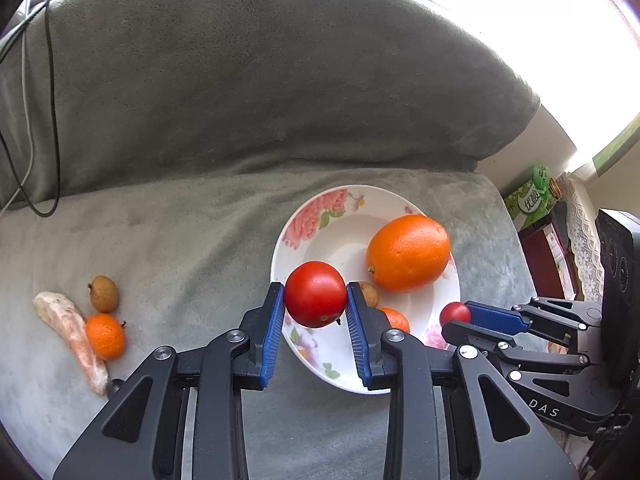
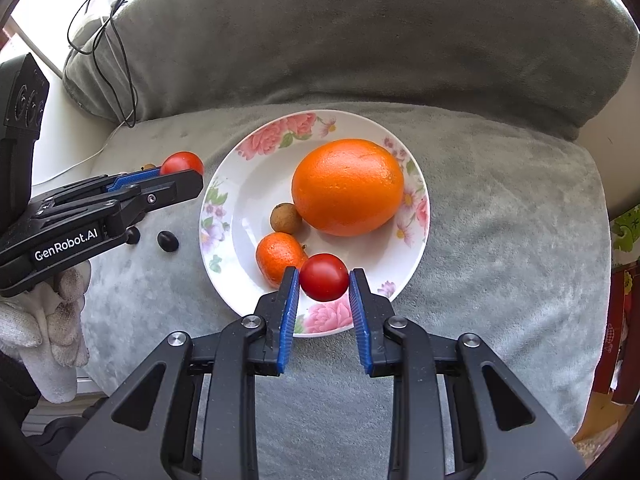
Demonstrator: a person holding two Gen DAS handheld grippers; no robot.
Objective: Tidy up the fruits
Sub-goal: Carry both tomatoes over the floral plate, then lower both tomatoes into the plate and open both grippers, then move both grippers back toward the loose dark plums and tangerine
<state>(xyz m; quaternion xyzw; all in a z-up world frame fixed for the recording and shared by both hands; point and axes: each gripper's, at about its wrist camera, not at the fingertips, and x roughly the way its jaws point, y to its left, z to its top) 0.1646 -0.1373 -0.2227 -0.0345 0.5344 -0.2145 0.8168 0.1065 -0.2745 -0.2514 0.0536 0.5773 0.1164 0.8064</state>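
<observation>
My left gripper [image 1: 315, 300] is shut on a large red tomato [image 1: 315, 294] and holds it over the left rim of a floral white plate [image 1: 320, 216]. My right gripper [image 2: 324, 280] is shut on a small red tomato [image 2: 324, 277] above the plate's near rim [image 2: 320, 320]. The plate holds a big orange [image 2: 347, 187], a small mandarin [image 2: 278, 256] and a brown longan [image 2: 285, 218]. The right gripper also shows in the left wrist view [image 1: 460, 318].
On the grey blanket [image 1: 180, 240] left of the plate lie a longan [image 1: 104, 294], a mandarin [image 1: 105, 337] and a pale orange carrot-like piece [image 1: 68, 332]. A dark grape [image 2: 168, 241] lies by the plate. A grey cushion [image 1: 260, 80] rises behind; cables [image 1: 40, 120] hang left.
</observation>
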